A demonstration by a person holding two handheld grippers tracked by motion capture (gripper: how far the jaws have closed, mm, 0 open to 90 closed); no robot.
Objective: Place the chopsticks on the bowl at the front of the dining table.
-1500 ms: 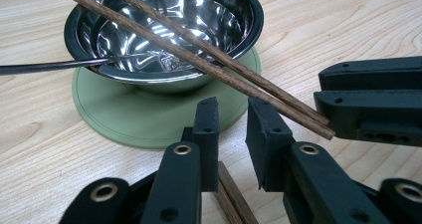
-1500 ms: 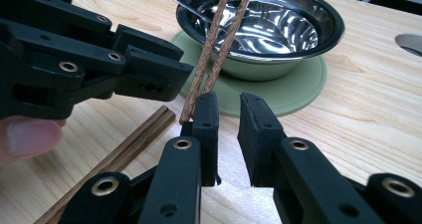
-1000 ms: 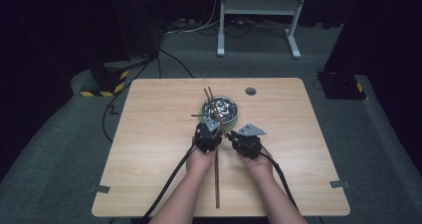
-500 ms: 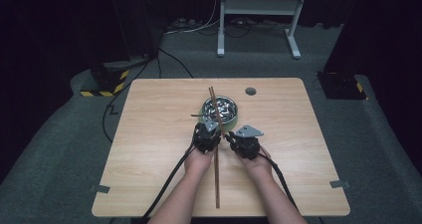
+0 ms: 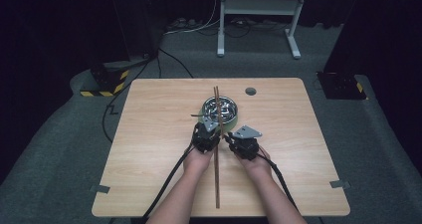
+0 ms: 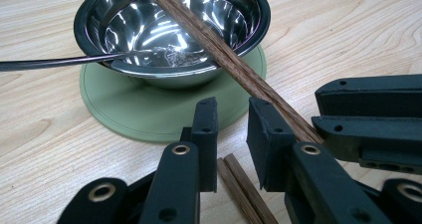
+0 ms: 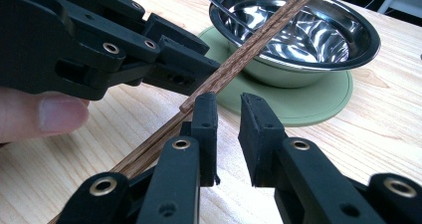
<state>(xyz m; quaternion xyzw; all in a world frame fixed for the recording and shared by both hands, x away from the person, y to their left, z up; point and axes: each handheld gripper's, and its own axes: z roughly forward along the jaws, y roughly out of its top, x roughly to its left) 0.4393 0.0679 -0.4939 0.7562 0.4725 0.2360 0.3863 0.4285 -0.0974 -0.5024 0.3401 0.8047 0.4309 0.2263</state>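
High view showed the long brown wooden chopsticks (image 5: 217,154) resting on the round steel bowl (image 5: 226,106) at the table's (image 5: 149,134) middle; the left gripper (image 5: 205,134) and the right gripper (image 5: 234,140) stood nearly closed, gripping nothing.

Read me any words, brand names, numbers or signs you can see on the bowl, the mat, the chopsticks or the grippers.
None can be read: the steel bowl, the green mat, the wooden chopsticks, the left gripper and the right gripper carry no print.
The yellow-and-black striped block on the floor bears hazard stripes, no words.
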